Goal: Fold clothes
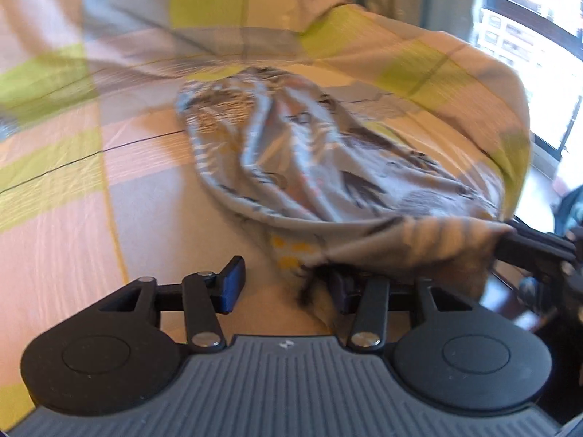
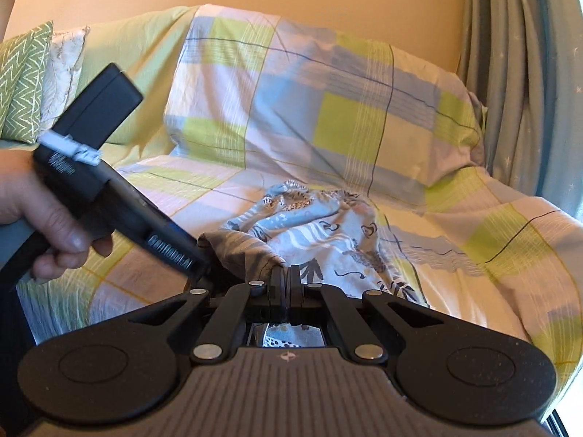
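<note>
A light blue garment [image 1: 291,153] printed with animals lies crumpled on the checked sheet [image 1: 65,196]. My left gripper [image 1: 288,286] is open at its near edge: the blue-padded finger [image 1: 233,284] stands clear, and a fold of cloth drapes over the other finger [image 1: 344,287]. At the right edge of that view my right gripper [image 1: 510,235] pinches the same hem, lifted and stretched. In the right wrist view my right gripper [image 2: 286,284] is shut on the garment [image 2: 309,233]. A hand [image 2: 54,211] holds the left gripper [image 2: 204,260], its tips against the raised fold.
The checked sheet [image 2: 328,109] covers a sofa seat and backrest. Patterned cushions [image 2: 25,80] lean at the far left, and a grey-green curtain [image 2: 521,73] hangs at the right. A bright window [image 1: 528,18] lies beyond the sofa's right arm.
</note>
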Action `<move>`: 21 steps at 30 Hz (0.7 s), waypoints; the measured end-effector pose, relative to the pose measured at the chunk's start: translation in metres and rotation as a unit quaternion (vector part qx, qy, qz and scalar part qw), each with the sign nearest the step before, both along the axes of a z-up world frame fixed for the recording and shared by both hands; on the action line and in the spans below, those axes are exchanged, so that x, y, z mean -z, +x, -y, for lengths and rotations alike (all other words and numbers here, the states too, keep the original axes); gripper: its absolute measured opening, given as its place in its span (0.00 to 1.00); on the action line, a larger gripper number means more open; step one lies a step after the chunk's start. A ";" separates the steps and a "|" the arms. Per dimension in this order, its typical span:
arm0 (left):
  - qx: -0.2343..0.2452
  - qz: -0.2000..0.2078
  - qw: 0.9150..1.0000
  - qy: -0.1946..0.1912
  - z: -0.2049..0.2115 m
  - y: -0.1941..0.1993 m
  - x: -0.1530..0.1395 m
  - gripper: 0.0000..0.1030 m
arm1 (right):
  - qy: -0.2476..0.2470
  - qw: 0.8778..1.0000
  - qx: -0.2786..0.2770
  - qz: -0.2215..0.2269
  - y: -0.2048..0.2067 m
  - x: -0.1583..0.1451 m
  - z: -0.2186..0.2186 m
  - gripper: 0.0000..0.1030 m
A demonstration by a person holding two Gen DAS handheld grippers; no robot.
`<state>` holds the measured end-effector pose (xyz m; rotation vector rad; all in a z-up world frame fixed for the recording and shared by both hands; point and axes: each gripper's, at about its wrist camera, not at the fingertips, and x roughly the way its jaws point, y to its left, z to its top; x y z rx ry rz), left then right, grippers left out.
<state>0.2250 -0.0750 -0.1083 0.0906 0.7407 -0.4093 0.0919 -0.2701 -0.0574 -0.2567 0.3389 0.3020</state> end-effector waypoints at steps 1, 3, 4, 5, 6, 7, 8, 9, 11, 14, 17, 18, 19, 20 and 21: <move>-0.006 0.003 1.000 0.008 -0.003 -0.001 -0.002 0.37 | 0.000 1.000 -0.002 -0.001 0.000 0.000 0.000 0.00; -0.008 0.008 1.000 0.014 -0.011 -0.004 -0.007 0.36 | -0.002 1.000 -0.001 -0.002 0.000 0.001 -0.001 0.00; -0.009 0.011 1.000 0.017 -0.015 -0.006 -0.009 0.35 | -0.001 1.000 0.000 -0.002 0.000 0.002 -0.001 0.00; -0.009 0.014 1.000 0.019 -0.019 -0.007 -0.012 0.34 | -0.001 1.000 0.003 -0.002 0.001 0.002 -0.001 0.00; -0.008 0.016 1.000 0.024 -0.021 -0.009 -0.014 0.32 | -0.002 1.000 0.006 -0.001 0.001 0.002 -0.001 0.00; -0.002 0.017 0.999 0.033 -0.020 -0.009 -0.014 0.28 | -0.003 1.000 0.006 -0.004 0.001 0.003 -0.001 0.00; 0.004 0.018 0.999 0.042 -0.018 -0.010 -0.014 0.26 | -0.003 1.000 0.005 -0.007 0.002 0.004 -0.002 0.00; 0.010 0.021 0.998 0.052 -0.015 -0.011 -0.013 0.23 | -0.011 1.000 0.002 -0.012 0.002 0.006 -0.004 0.00; 0.013 0.018 0.998 0.059 -0.012 -0.011 -0.010 0.19 | -0.028 0.999 -0.014 -0.022 0.003 0.010 -0.010 0.00; 0.013 0.006 0.999 0.053 -0.014 -0.009 -0.004 0.12 | -0.058 0.994 -0.074 -0.051 -0.001 0.021 -0.025 0.00; 0.011 -0.001 0.999 0.043 -0.020 -0.009 -0.002 0.11 | -0.108 0.981 -0.144 -0.076 -0.010 0.037 -0.045 0.00; 0.011 -0.002 0.999 0.042 -0.021 -0.009 -0.002 0.11 | -0.127 0.974 -0.166 -0.085 -0.013 0.043 -0.052 0.00; 0.011 -0.004 0.999 0.039 -0.022 -0.009 -0.002 0.11 | -0.145 0.968 -0.182 -0.089 -0.016 0.048 -0.058 0.00; 0.011 -0.005 0.999 0.037 -0.023 -0.009 -0.002 0.11 | -0.154 0.964 -0.196 -0.090 -0.019 0.051 -0.062 0.00; 0.011 -0.006 0.999 0.035 -0.024 -0.009 -0.002 0.11 | -0.153 0.964 -0.201 -0.088 -0.020 0.051 -0.063 0.00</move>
